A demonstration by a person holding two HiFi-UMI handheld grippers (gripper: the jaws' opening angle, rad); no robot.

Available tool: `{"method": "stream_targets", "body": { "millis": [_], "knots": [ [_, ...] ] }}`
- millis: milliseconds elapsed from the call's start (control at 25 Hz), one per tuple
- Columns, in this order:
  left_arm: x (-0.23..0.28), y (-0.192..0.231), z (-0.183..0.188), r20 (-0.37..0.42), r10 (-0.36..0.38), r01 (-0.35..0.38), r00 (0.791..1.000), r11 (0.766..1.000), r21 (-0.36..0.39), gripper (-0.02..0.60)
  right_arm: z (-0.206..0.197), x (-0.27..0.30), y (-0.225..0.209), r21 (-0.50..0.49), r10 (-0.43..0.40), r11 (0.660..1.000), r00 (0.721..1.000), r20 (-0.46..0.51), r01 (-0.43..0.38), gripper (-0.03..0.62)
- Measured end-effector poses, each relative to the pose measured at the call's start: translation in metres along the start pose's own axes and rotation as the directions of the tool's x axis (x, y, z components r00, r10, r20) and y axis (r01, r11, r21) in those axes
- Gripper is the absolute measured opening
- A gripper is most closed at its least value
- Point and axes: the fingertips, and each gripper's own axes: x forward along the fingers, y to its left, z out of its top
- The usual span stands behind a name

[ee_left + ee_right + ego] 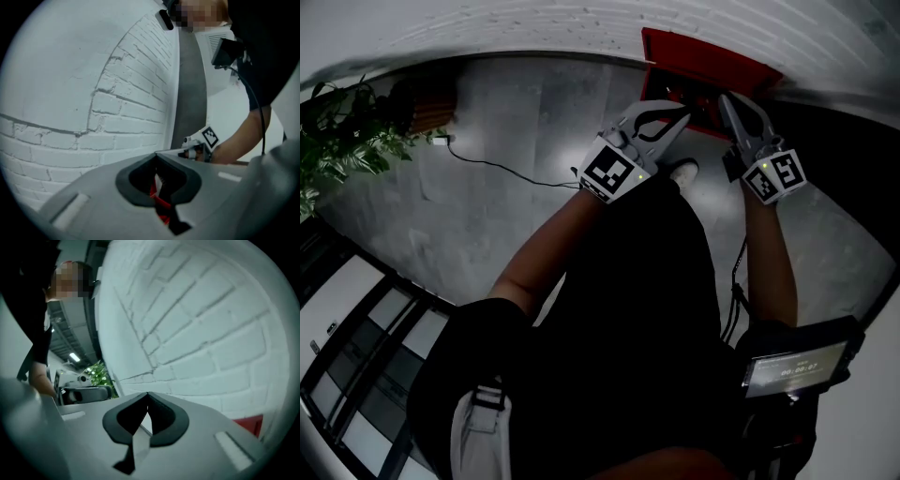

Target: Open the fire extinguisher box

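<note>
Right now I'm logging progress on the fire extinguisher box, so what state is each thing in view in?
Box: low against the wall; open or closed, cannot tell.
Left gripper: shut, tips together.
Right gripper: shut, nothing held.
Cable: lying loose on the floor.
Screen: lit.

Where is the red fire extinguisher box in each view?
Head view: fire extinguisher box at top, right of centre, against the wall.
Left gripper view: bottom centre, a red sliver, likely it.
Right gripper view: lower right, a red patch.
Shared landmark: white brick wall.
</note>
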Motion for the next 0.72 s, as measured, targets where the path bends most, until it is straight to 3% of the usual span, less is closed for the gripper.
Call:
{"method": "stream_targets", "body": {
  "millis": [120,240,480,720],
  "knots": [
    [-0.013,-0.030,0.048,0.036,-0.035,0.035,0.999,0.999,0.004,0.003,0.045,-0.034,0.065,-0.228,0.066,0.971,0.997,-0.044,-0.074,0.009],
    [-0.026,-0.045,0.071,0.059,-0.064,0.063,0.996,0.998,0.015,0.003,0.065,-0.054,0.106,-0.337,0.091,0.935,0.993,-0.079,-0.113,0.009],
    [-0.053,-0.079,0.097,0.067,-0.090,0.090,0.994,0.996,0.006,0.003,0.093,-0.087,0.165,-0.372,0.131,0.916,0.988,-0.078,-0.151,0.009],
    [-0.063,-0.103,0.117,0.082,-0.115,0.112,0.990,0.993,0.042,0.003,0.116,-0.099,0.196,-0.413,0.158,0.893,0.983,-0.092,-0.182,0.009]
  ]
}}
